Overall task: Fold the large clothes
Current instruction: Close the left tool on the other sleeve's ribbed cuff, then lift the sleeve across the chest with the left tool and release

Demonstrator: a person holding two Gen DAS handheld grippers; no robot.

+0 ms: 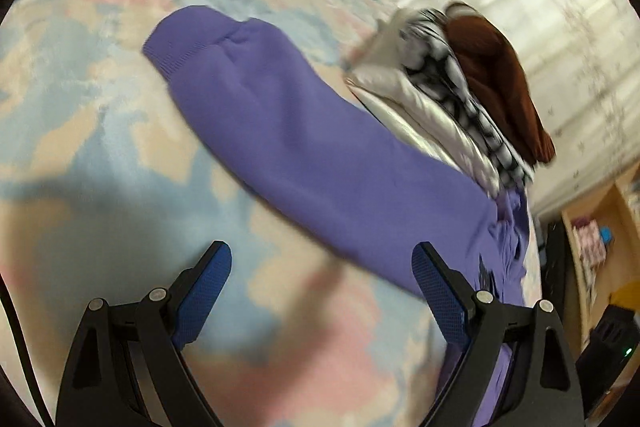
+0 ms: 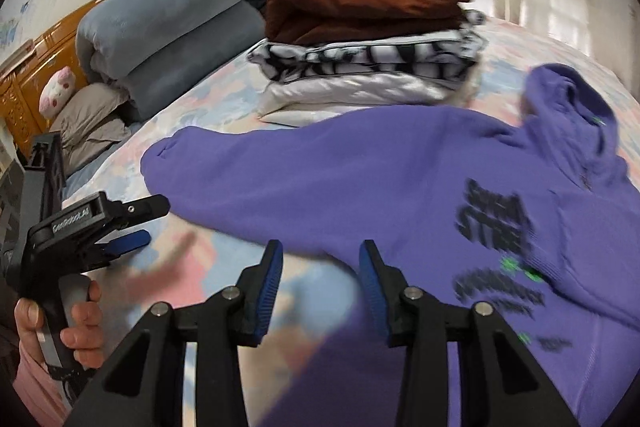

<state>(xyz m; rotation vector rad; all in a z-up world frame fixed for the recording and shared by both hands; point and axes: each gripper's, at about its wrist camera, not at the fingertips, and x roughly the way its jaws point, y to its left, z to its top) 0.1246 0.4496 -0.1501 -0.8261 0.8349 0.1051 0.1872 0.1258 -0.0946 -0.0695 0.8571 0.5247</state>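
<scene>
- Right wrist view: right gripper (image 2: pixel 320 275) spread and empty, above the purple hoodie (image 2: pixel 360 171) lying unfolded on the bedspread (image 2: pixel 208 259).
- Left gripper (image 1: pixel 322 275) likewise spread, near the outstretched sleeve (image 1: pixel 248 83).
- Folded stack (image 2: pixel 368 43) behind looks done; the hoodie remains.

Hoodie (image 2: pixel 360 163) on bed (image 2: pixel 168 267), clothes stack (image 2: pixel 368 47) behind.

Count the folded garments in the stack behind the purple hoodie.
3: a brown garment on top, a black-and-white patterned one in the middle, a silvery white one at the bottom. More may be hidden within the stack.
</scene>
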